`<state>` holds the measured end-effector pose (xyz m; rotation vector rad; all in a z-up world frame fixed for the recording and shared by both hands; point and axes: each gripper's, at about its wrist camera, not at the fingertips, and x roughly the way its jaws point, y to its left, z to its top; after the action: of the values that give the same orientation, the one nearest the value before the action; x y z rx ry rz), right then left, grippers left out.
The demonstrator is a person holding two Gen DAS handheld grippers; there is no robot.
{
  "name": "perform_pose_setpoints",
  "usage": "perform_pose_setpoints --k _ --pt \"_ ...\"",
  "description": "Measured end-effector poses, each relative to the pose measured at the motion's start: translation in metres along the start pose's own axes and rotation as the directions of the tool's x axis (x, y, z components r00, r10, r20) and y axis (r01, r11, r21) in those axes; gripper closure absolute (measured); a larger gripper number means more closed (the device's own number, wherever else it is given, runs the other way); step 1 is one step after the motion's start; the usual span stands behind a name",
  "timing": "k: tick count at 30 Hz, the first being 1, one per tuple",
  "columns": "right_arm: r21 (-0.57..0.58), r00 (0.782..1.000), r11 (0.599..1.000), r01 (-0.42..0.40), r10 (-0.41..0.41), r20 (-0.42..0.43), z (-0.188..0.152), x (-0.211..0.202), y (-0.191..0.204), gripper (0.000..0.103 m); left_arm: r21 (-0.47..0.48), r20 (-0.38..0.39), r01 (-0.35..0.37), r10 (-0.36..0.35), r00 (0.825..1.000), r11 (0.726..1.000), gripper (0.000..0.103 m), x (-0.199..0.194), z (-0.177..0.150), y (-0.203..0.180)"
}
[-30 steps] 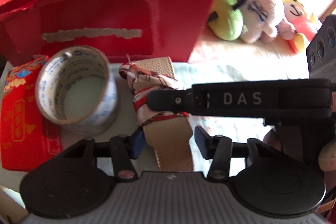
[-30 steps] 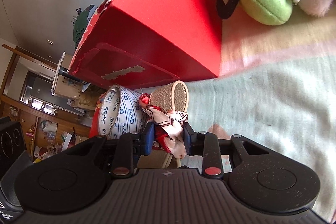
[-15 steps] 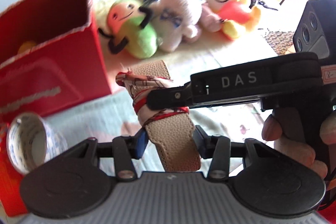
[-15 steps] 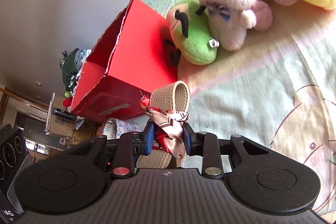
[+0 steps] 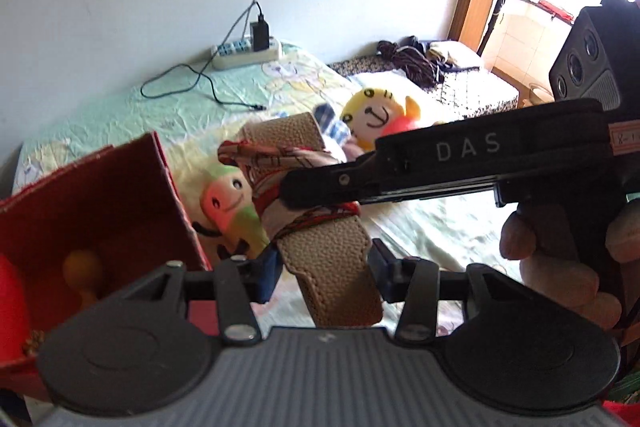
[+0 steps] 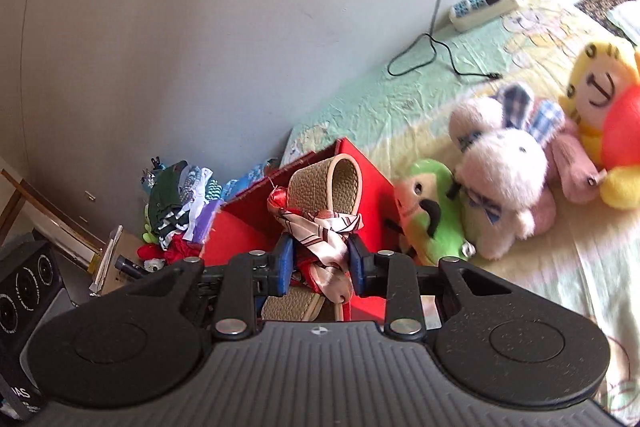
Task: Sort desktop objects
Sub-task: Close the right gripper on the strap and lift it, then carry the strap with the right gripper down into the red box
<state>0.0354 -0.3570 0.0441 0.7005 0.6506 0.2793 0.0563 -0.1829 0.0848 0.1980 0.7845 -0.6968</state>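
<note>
A tan leather strap (image 5: 280, 127) with a red-and-white scarf (image 5: 256, 155) knotted round it hangs in the air above the bed. My left gripper (image 5: 324, 267) is shut on the strap's lower end. My right gripper (image 5: 304, 195) reaches in from the right and is shut on the scarf-wrapped middle. The right wrist view shows the same grip: right gripper (image 6: 320, 259) clamped on the scarf (image 6: 320, 227), with the strap's loop (image 6: 344, 187) rising beyond it. The open red box (image 5: 100, 195) lies below and left of the strap, and it appears just behind the strap as the red box (image 6: 236, 227).
An orange object (image 5: 80, 267) lies inside the box. Green (image 6: 436, 219), white (image 6: 500, 167) and yellow (image 6: 608, 99) plush toys sit right of the box on the bedsheet. A power strip (image 5: 244, 51) and cable lie by the wall. A clothes pile (image 6: 176, 195) sits beyond the bed's edge.
Both grippers have lifted the strap together, up from the sheet beside the tape roll. The tape roll has dropped out of view, and the box's open top and the wall now show.
</note>
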Motion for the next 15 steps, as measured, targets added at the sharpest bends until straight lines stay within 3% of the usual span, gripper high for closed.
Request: perform_pose_setpoints --k 7,15 --pt "-0.138 0.999 0.99 -0.006 0.002 -0.032 0.043 0.052 0.055 0.072 -0.008 0.045 -0.032 0.032 0.998 0.999 0.055 -0.024 0.032 0.064" --pt "-0.189 0.974 0.98 0.063 -0.101 -0.202 0.055 0.137 0.073 0.073 -0.098 -0.048 0.011 -0.016 0.999 0.995 0.055 0.003 0.028 0.15"
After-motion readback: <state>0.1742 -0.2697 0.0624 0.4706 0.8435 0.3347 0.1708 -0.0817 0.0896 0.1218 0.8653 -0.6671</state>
